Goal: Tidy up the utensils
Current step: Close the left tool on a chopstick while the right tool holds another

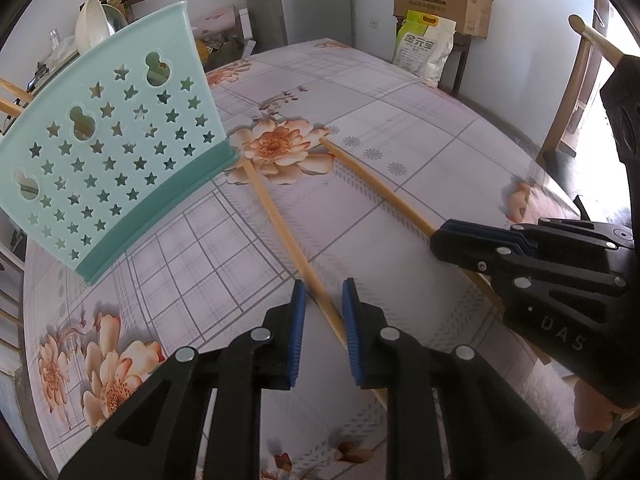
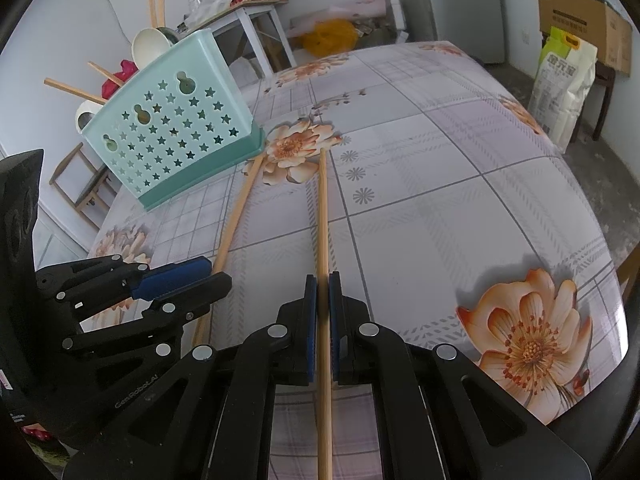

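we can't see how far the utensils reach inside the teal star-punched holder (image 1: 120, 152); its wall hides them. right gripper (image 2: 323, 280) pinches one thin wooden chopstick (image 2: 323, 216) on the floral cloth (image 2: 440, 200). left gripper (image 1: 324, 292) straddles the other chopstick (image 1: 280, 220), pads not touching.

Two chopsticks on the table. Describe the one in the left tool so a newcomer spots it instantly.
Start at the mint star-punched utensil basket on the floral tablecloth. Two chopsticks run from near its base toward the camera. The left chopstick has its far tip at the basket's corner and passes between the left tool pads; the right chopstick is clamped.
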